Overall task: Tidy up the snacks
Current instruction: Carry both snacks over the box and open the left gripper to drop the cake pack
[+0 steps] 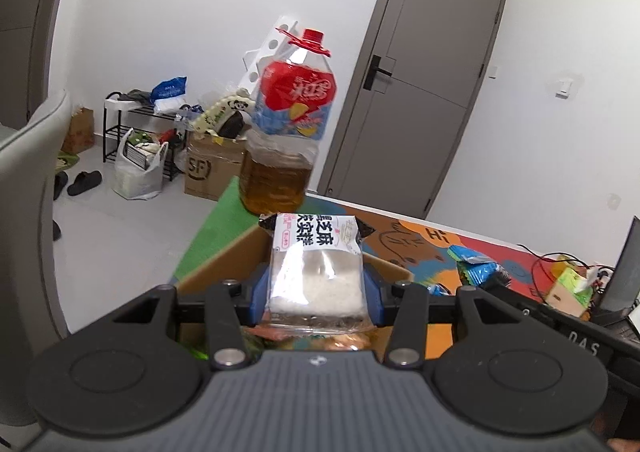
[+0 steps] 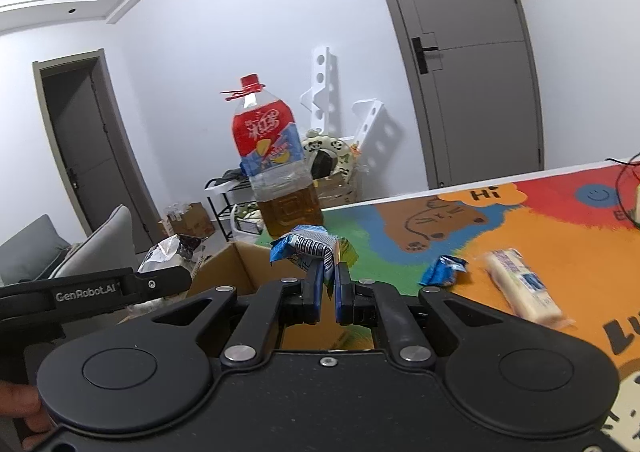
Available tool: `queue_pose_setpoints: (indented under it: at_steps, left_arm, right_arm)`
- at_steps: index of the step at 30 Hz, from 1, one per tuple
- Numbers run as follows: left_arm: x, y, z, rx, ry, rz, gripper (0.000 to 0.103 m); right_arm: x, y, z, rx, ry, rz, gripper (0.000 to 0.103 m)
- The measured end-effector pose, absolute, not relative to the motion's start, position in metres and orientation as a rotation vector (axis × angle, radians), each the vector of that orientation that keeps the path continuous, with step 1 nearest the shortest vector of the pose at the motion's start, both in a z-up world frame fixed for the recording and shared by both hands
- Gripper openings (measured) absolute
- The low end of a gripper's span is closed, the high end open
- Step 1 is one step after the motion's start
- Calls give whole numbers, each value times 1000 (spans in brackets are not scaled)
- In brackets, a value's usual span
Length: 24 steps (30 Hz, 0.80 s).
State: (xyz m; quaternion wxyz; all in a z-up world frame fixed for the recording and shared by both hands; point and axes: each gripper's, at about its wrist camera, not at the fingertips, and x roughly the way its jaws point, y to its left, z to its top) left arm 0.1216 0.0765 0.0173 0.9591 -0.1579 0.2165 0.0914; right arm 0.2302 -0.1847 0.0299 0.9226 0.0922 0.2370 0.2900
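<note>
A: Left wrist view: the left gripper is pinching a clear rice-cake packet above the cardboard box. It is looking light and brittle inside, so a gentle hold at mid-body is suiting it.

B: The right gripper is clamping a crinkly blue snack wrapper by its edge, possibly by the seam. The film is probably proving slippery.

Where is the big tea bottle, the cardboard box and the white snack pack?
Tea bottle (image 2: 276, 155), right wrist view, red label.
Cardboard box (image 2: 240, 272), right wrist view, inner wall.
White snack pack (image 1: 316, 276), left wrist view, clear middle.
</note>
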Motion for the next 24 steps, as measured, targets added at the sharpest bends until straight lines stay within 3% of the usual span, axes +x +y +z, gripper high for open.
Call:
queue_pose_setpoints:
  at_steps: [16, 24]
  left_arm:
    - [170, 98, -2, -309, 499, 185, 47]
    - [156, 102, 3, -316, 480, 206, 50]
  right_arm:
    - [248, -144, 31, 200, 507, 677, 8]
    - [259, -134, 20, 201, 538, 678, 8]
